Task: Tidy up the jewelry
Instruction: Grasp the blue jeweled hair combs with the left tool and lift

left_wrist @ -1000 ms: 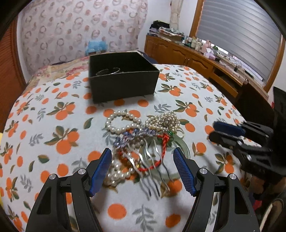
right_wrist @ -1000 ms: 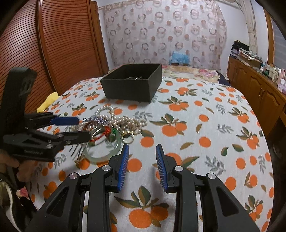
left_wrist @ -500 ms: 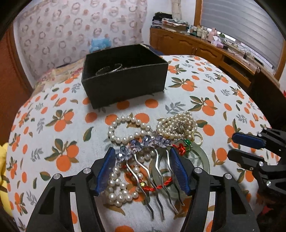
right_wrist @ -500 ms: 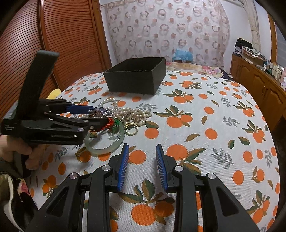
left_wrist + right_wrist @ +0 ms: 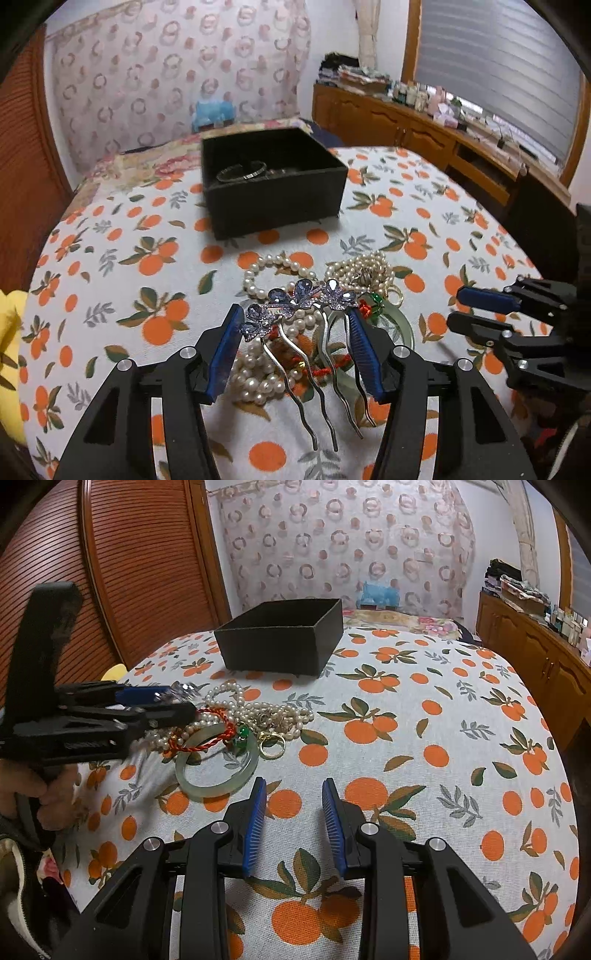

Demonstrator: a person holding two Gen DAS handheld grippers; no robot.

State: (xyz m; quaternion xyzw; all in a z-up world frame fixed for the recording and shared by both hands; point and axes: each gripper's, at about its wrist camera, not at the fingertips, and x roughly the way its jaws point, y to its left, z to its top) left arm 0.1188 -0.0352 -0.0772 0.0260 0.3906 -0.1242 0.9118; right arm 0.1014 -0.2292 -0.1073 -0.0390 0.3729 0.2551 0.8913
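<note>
Pearls [image 5: 291, 354] lie heaped on the bed [image 5: 443, 720] just short of the one black box [image 5: 273, 199], tangled with a red cord [image 5: 207, 738], one pale green bangle [image 5: 216, 766] and a gold ring [image 5: 272, 746]. My left claw [image 5: 295, 325] has its fingers closed against the one blue-jewelled hair comb [image 5: 301, 299], lifted above that heap with its four prongs pointing back at me. My right claw [image 5: 293, 814] hangs part-open and empty, nearer me than the heap. One silver bangle [image 5: 242, 172] sits inside the box.
</note>
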